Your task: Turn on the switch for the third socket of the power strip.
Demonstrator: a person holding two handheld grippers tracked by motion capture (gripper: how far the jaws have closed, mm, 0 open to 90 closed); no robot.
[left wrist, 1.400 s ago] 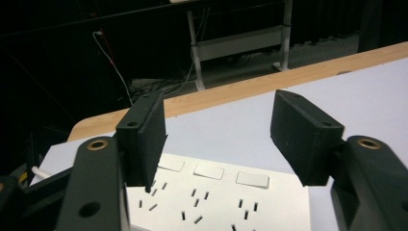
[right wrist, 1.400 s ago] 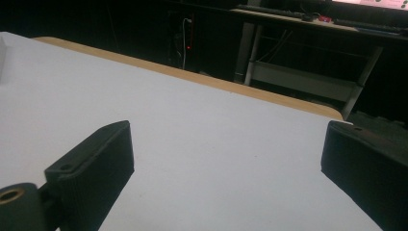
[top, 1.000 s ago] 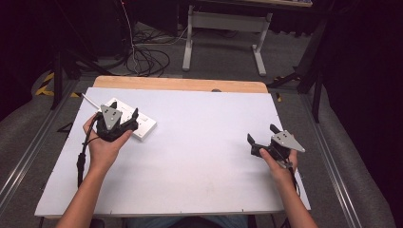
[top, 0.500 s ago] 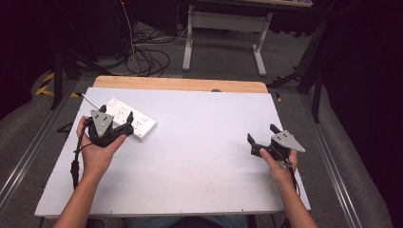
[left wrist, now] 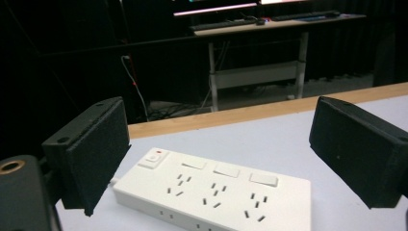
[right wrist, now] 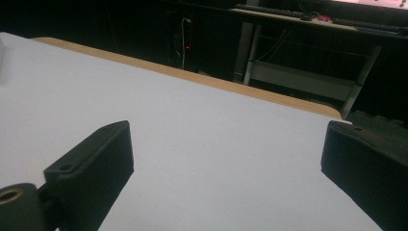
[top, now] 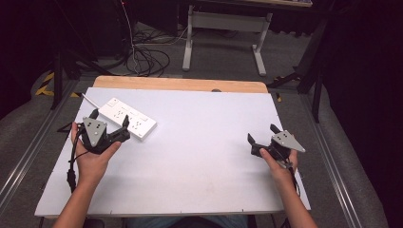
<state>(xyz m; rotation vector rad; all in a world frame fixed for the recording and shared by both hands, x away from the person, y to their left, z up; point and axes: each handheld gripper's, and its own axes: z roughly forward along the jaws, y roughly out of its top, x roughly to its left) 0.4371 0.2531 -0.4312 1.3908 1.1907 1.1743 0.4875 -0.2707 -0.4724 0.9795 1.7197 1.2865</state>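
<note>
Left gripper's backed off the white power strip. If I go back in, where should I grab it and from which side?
Take the power strip across its narrow width, pads on the two long side walls, coming from above. It lies flat on the table, sockets up, so the flat parallel sides give the best purchase. Grip near mid-length rather than the switch end. The left gripper is open; its jaws have just been opening, with nothing pressed between them.

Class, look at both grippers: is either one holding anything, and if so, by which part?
Nothing is held. The left gripper, its jaws just opened, stands clear of the white plastic power strip; the right gripper is open over bare table.
</note>
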